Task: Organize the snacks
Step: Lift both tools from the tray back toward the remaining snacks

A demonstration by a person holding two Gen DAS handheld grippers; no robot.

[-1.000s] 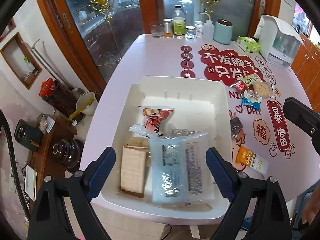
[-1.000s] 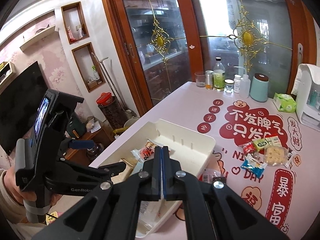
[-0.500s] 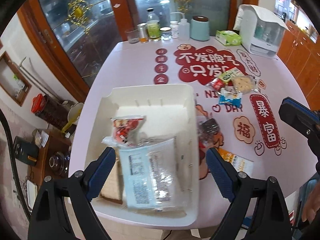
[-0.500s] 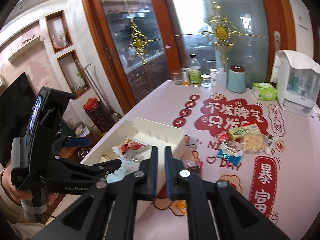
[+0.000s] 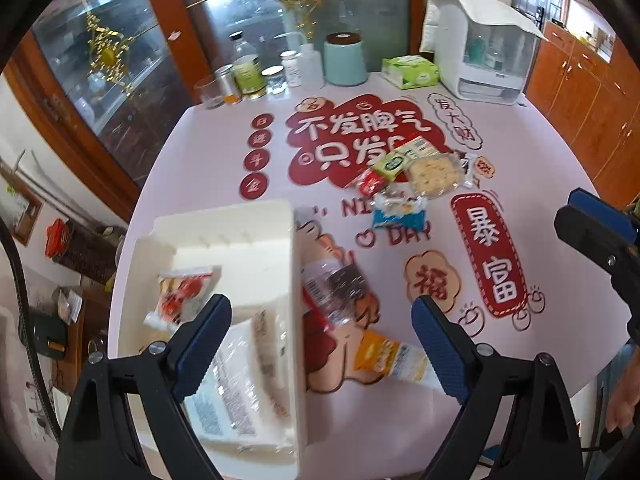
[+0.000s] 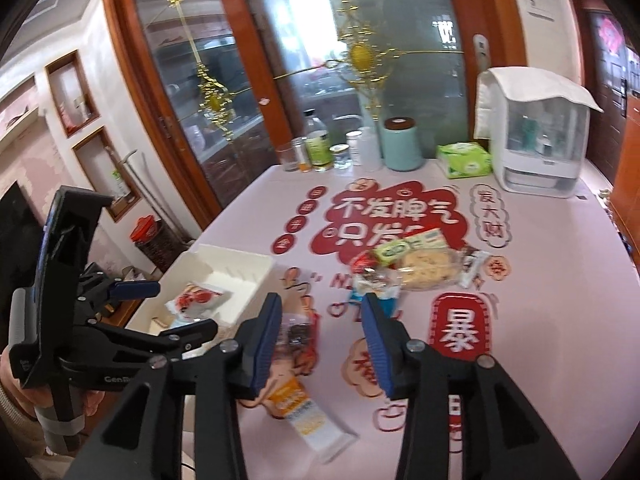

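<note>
Left gripper (image 5: 320,344) spread wide, empty, above orange snack packet (image 5: 390,358); right gripper (image 6: 322,344) just opening, empty; white bin (image 5: 224,232) at table's near left, remaining snacks (image 5: 416,176) farther right

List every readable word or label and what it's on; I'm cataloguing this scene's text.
"不发脾气" on the red cloud sticker on the table.
"暴富" on the red label sticker.
"福" on the peach cloud sticker.
"DAY" printed on the table.
"Gen..." on the left hand-held gripper.
Snack packet print: too blurred.

Pink table (image 5: 208,148), white bin (image 5: 224,224), snack packets (image 5: 416,172)
</note>
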